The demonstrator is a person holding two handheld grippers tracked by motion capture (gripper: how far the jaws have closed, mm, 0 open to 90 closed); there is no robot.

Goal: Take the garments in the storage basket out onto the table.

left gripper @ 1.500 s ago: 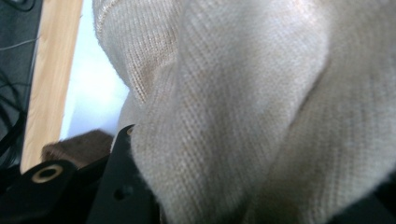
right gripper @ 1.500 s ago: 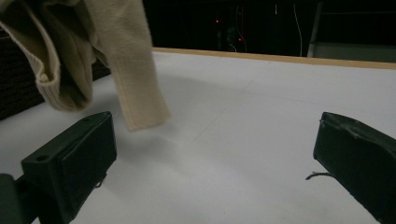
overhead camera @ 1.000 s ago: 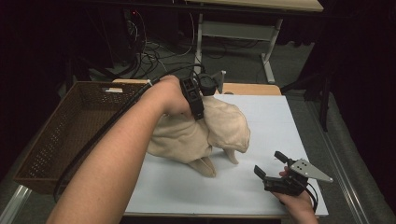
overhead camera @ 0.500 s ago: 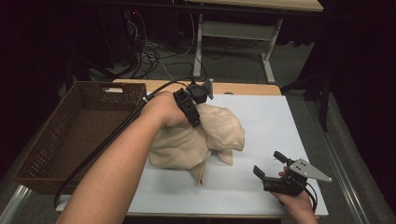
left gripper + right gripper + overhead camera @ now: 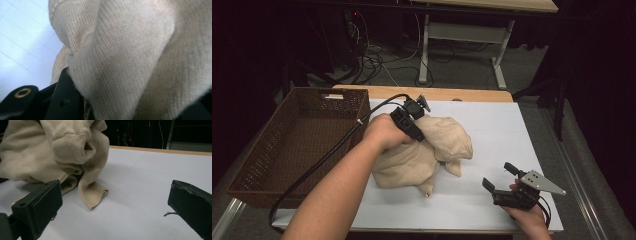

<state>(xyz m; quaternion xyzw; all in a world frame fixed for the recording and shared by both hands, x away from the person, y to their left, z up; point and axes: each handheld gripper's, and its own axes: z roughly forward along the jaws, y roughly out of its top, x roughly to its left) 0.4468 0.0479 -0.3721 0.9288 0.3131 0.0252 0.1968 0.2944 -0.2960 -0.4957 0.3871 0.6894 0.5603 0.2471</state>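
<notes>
The room is dark, with cables on the floor and another table leg at the back, and in the middle stands a table with a white top (image 5: 492, 125) and a wooden edge along the far side. At the left end of the table sits a brown woven basket (image 5: 297, 140). A soft cream sweater (image 5: 437, 150) lies bunched up in a heap on the white top, just beside the basket and a bit left of the middle. One ribbed cuff (image 5: 93, 192) of the sweater hangs out at the front and rests flat on the table. A person's left arm reaches in from the bottom, and the left gripper (image 5: 412, 120) is pushed down into the top of the sweater heap. In the left gripper view, a thick fold of the knitted cloth (image 5: 125, 62) sits between the black jaws, and the jaws squeeze it, so this gripper is grasping the sweater. A black cable (image 5: 332, 155) runs from it back along the arm and over the basket rim. The right gripper (image 5: 507, 182) rests low near the front right part of the table, well apart from the sweater. Its two black jaws stand wide apart with only bare table between them, so it holds nothing.
</notes>
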